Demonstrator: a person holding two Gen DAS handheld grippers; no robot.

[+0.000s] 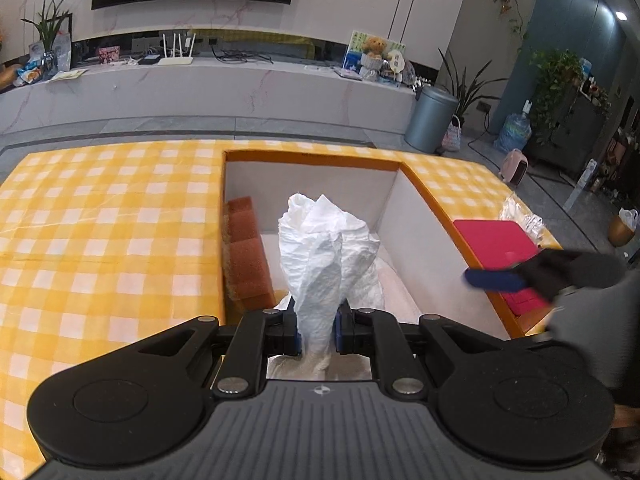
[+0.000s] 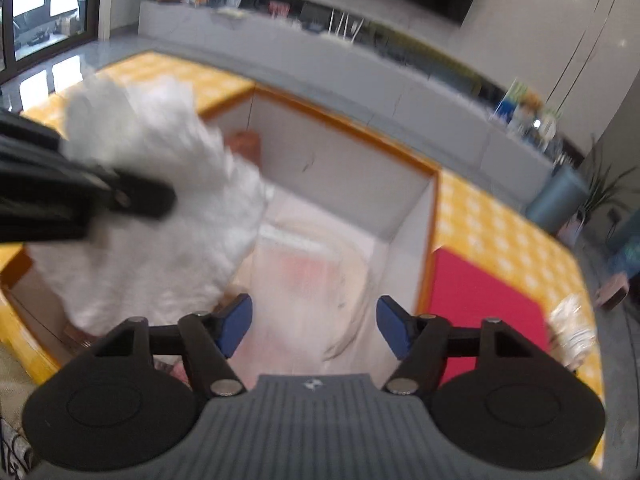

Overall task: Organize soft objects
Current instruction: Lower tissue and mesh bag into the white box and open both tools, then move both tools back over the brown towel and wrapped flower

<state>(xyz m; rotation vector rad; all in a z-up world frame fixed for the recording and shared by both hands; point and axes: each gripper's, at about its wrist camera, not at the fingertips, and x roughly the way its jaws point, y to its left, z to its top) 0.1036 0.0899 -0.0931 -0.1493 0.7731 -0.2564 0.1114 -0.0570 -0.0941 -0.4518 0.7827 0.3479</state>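
Our left gripper (image 1: 316,330) pinches a crumpled white paper towel (image 1: 324,256), which rises ahead of it over the orange-rimmed white box (image 1: 312,158). Our right gripper (image 2: 314,328) gapes empty above the box's pale bagged contents (image 2: 312,280).

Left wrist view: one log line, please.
left gripper: shut on crumpled white paper towel | over orange-rimmed open box | right gripper: open, empty

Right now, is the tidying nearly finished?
Partly. An orange sponge and a pale folded cloth already lie in the white box. The left gripper pinches a crumpled white cloth above the box. The right gripper is open and empty. A red cloth waits outside.
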